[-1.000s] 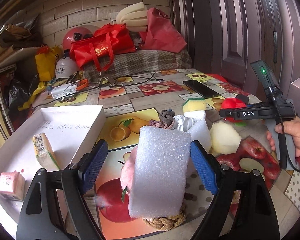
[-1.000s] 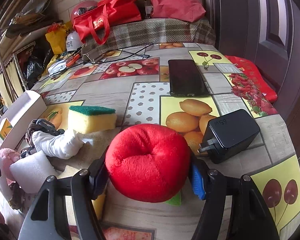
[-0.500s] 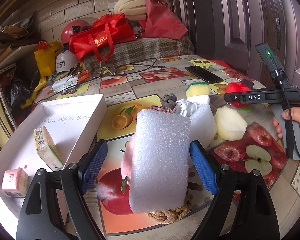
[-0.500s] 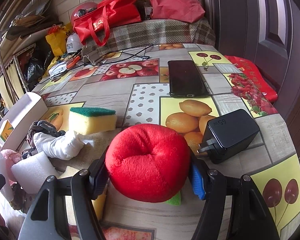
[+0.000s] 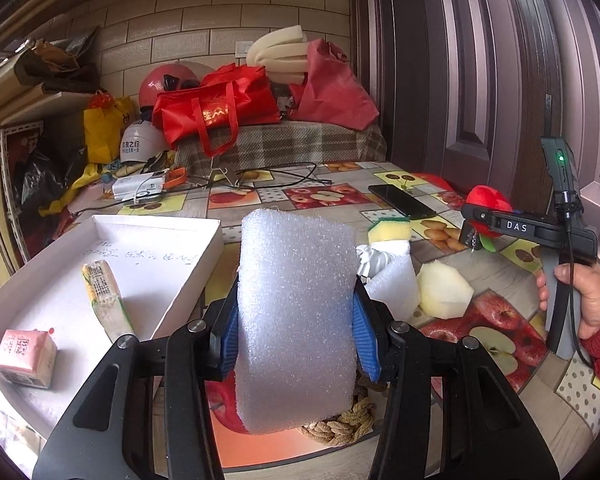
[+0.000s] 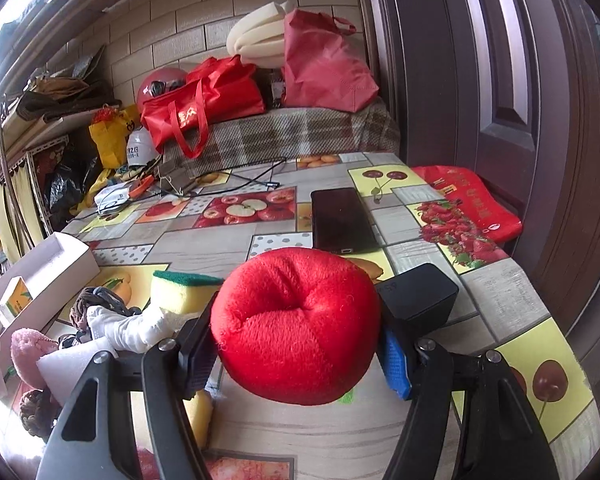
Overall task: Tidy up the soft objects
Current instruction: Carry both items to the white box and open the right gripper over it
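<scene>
Item one: your left claw (image 5: pixel 296 332) is closing on the white foam block (image 5: pixel 296 312); its blue pads (image 5: pixel 365 332) press both sides of the block, which stands upright above the bench (image 5: pixel 432 456) covered in a fruit-print cloth.

Item two: your right claw (image 6: pixel 296 344) holds the red plush apple (image 6: pixel 296 324) between its pads, clear of the bench top; in the left view your hand (image 5: pixel 580 296) grips that tool's handle at the right edge.

Item three: the shallow white cardboard tray (image 5: pixel 188 280) lies at the left of the bench. In it you have a yellow-green wrapped packet (image 5: pixel 104 300) and a small pink carton (image 5: pixel 26 354), well apart.

Item four, loose soft goods near the middle of the bench: a yellow sponge with a green scouring top (image 6: pixel 180 292), a white cloth bundle (image 6: pixel 128 328), a smaller white foam wedge (image 5: pixel 394 288), a pale yellow foam lump (image 5: pixel 444 290), a pink fluffy piece (image 6: pixel 28 354) and a coil of tan rope (image 5: pixel 340 424) under the held block.

Item five, hard goods: a black phone (image 6: pixel 340 220) and a black charger (image 6: pixel 420 296), just behind the apple.
</scene>
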Demonstrator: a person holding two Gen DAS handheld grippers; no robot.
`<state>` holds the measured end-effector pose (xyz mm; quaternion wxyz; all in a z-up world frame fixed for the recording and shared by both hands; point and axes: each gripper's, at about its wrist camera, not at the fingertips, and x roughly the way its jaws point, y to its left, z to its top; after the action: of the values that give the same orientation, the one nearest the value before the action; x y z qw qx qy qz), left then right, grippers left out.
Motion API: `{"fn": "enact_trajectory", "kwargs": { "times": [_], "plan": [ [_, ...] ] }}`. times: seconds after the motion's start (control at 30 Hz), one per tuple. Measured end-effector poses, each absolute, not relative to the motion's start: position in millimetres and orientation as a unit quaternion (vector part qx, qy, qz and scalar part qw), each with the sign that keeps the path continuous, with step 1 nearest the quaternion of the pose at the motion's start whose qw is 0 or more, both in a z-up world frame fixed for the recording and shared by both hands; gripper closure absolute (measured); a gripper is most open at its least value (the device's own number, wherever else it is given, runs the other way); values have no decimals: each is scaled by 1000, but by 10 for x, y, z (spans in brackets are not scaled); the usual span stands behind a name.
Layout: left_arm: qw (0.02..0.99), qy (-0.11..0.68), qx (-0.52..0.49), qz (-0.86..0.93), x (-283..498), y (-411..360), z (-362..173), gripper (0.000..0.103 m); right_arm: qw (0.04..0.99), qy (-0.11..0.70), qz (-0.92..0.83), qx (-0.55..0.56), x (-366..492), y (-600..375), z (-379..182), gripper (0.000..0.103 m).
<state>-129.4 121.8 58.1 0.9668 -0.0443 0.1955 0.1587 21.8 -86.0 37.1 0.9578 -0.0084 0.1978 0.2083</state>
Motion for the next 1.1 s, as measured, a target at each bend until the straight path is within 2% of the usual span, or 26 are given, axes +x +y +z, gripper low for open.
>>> {"fn": "enact_trajectory", "kwargs": {
  "times": [0.13, 0.27, 1.1],
  "plan": [
    [965, 179, -61, 182, -1377, 1313, 608, 56, 969, 142, 202, -20, 30, -850, 439, 34],
    [964, 169, -69, 196, -1425, 1351, 613, 56, 970, 120, 210, -26, -135, -793, 455, 34],
    [952, 134, -79, 264, -1880, 1711, 643, 56, 933, 115, 336, -59, -842, 100, 380, 34]
  ]
}}
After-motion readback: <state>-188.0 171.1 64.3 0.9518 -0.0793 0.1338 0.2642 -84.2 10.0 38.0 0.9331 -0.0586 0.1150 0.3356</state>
